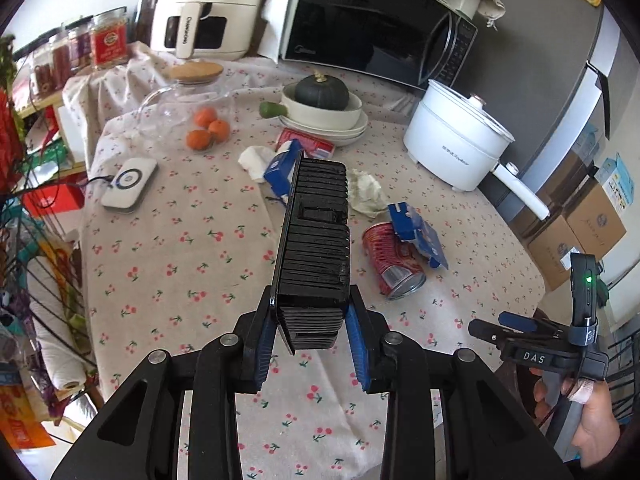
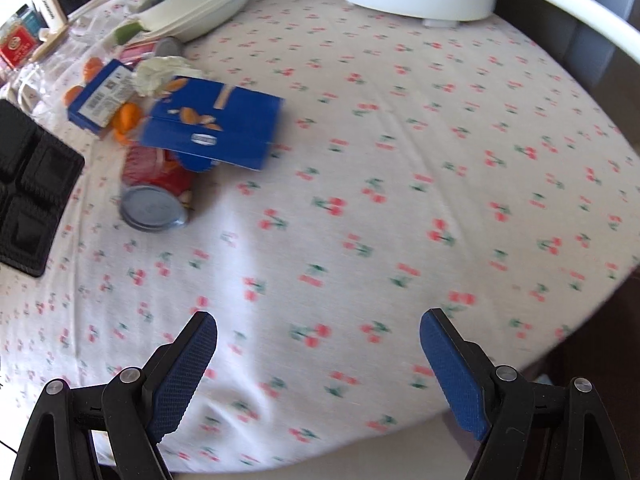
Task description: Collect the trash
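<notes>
Ribbed black plastic tray (image 1: pixel 314 240), edge-on, is clamped between the left gripper (image 1: pixel 313 346) pads; right gripper (image 2: pixel 318 368) gapes, holding nothing.

Soft daylight fills both my views, bright and even, with only faint shadows under things on the worktop (image 1: pixel 192 264). My left wrist view is sharp; the microwave door (image 1: pixel 360 20) shows dull reflections. My right wrist view is smeared by motion blur: the cherry print and the blue carton (image 2: pixel 216 128) are soft. Both views bow hard at the edges, with black corners.
</notes>
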Action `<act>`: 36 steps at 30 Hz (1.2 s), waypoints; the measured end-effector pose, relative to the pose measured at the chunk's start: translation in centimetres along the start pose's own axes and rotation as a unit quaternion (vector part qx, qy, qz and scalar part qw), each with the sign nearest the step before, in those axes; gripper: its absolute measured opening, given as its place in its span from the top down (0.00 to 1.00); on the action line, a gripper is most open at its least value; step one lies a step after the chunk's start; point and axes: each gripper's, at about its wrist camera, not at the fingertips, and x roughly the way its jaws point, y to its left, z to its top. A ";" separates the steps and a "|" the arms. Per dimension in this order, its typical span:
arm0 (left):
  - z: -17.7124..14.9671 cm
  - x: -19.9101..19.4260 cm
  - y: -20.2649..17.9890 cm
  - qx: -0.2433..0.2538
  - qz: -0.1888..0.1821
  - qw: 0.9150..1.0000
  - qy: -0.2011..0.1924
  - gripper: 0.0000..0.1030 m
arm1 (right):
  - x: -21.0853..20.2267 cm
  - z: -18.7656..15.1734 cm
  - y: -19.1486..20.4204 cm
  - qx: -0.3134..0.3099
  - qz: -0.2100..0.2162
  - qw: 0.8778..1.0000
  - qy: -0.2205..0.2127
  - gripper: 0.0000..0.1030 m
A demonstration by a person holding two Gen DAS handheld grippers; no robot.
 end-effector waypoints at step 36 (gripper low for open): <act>-1.5 0.5 2.6 -0.039 -0.004 0.999 0.022 0.66 | 0.3 -0.2 9.3 -0.079 0.091 0.991 -0.057 0.43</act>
